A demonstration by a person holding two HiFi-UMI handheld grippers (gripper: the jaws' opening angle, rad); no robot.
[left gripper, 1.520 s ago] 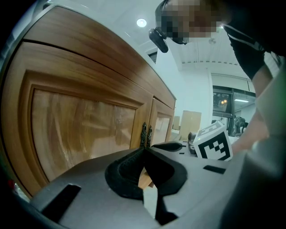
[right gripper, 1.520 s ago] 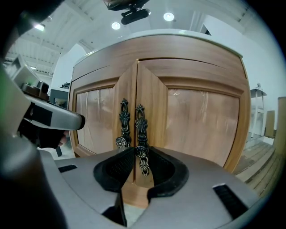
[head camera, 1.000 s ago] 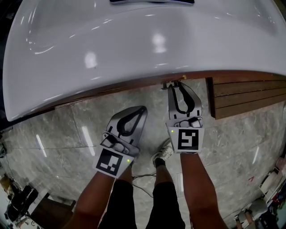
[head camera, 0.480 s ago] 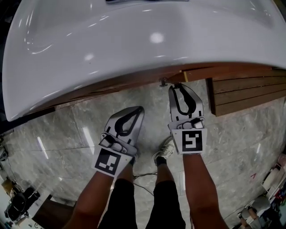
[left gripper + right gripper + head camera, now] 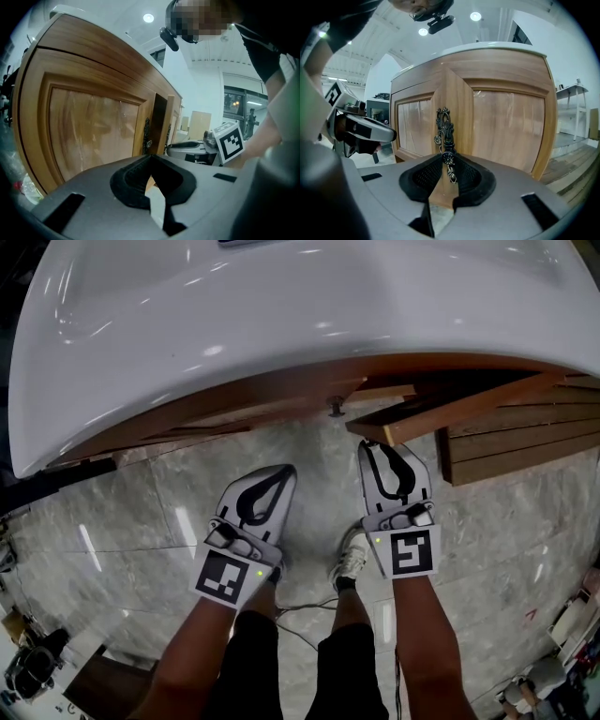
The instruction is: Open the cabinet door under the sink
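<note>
- The right gripper (image 5: 376, 446), below the sink's (image 5: 281, 324) front rim, has its jaws narrowly clamped on the ornate door handle (image 5: 448, 158).
- The cabinet door (image 5: 450, 413) stands ajar under the sink.
- The left gripper (image 5: 285, 471), below the sink, has its jaws together and empty.

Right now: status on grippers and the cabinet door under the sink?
Right gripper shut on the door handle. Cabinet door swung partly open. Left gripper shut, empty, clear of the doors. Nothing seen blocking the door.
</note>
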